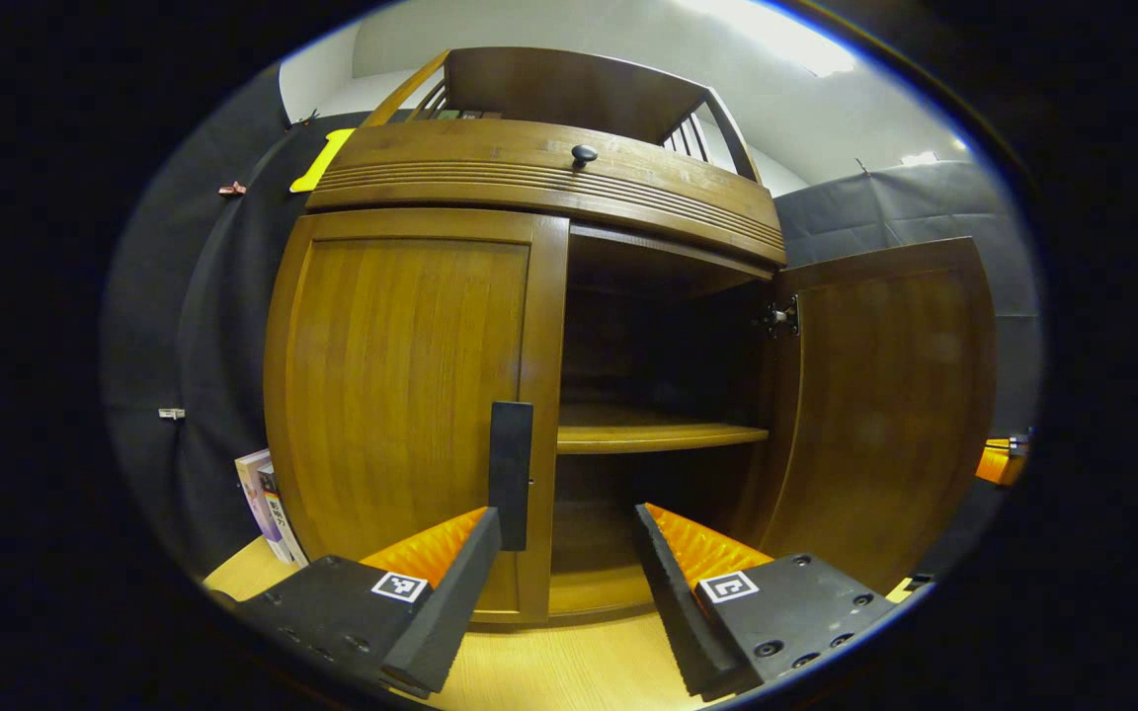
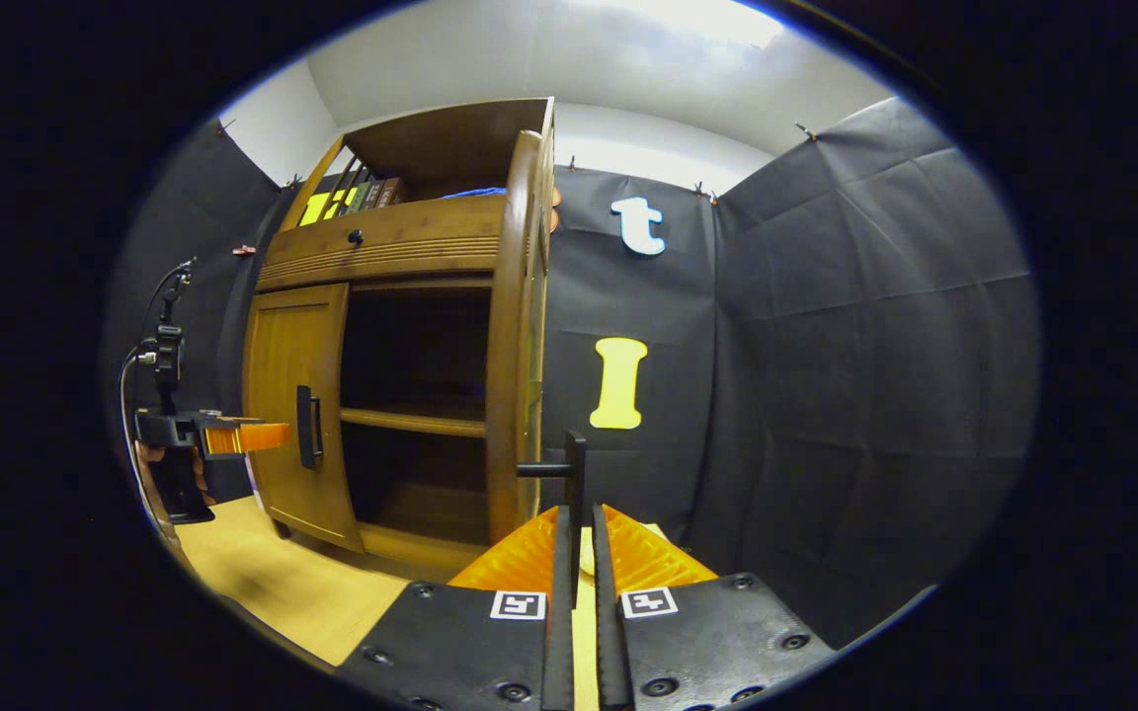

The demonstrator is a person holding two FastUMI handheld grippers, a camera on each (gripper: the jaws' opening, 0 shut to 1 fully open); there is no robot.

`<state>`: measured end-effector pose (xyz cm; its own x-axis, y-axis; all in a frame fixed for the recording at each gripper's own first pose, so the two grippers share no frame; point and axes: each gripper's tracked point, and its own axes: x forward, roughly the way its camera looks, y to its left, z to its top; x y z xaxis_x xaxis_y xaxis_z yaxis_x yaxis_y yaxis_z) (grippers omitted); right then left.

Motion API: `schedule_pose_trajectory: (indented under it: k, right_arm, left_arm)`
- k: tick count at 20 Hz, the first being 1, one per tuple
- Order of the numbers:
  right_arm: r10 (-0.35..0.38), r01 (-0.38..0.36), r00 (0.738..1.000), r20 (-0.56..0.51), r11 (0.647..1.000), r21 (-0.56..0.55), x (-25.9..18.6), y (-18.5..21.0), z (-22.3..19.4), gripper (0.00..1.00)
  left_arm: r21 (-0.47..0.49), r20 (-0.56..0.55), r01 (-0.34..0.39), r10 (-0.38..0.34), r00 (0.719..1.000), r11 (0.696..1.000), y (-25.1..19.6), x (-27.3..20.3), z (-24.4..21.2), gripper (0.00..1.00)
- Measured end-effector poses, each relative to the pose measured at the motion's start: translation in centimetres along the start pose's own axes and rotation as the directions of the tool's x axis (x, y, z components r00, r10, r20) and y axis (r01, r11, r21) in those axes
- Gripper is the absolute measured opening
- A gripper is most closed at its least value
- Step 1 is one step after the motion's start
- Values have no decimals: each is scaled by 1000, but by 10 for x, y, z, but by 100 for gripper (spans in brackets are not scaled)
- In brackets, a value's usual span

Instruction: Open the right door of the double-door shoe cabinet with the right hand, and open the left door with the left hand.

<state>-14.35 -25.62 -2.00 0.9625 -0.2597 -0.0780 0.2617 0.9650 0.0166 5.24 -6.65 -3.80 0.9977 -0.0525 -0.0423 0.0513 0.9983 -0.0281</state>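
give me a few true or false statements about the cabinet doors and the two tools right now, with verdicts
1. The right wooden door of the brown double-door shoe cabinet is swung open. True.
2. The left wooden door is also open. False: it sits closed against the cabinet front.
3. The right tool is shut on the right door's dark bar handle. True: both fingers press on the handle in the right gripper view.
4. The left tool is clamped on the left door's dark bar handle. False: its jaws stand wide open, with the handle near one finger.
5. Shoes stand on the inner wooden shelf. False: the visible part of the shelf is bare.
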Motion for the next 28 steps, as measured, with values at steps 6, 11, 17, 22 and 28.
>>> schedule_pose_trajectory:
  k: [6, 11, 17, 22, 28]
  right_arm:
    - [121, -123, 991, 49, 992, 38, -32, 44, 16, 13]
    - [248, -251, 967, 58, 966, 59, -35, 75, 16, 17]
    - [349, -351, 936, 40, 932, 88, -23, 108, 12, 78]
    - [379, -380, 925, 34, 922, 76, -17, 118, 9, 92]
    - [385, -385, 923, 17, 921, 50, -2, 124, 2, 92]
  left_arm:
    - [-2, 8, -12, 12, 1000, 1000, 0, 6, -5, 81]
    - [-30, 15, -39, 39, 999, 999, 22, 23, -13, 84]
    - [20, 95, -106, 103, 990, 994, 49, 55, 0, 81]
    - [36, 109, -114, 110, 988, 993, 60, 82, 0, 77]
    - [8, 94, -95, 94, 991, 995, 62, 98, -9, 67]
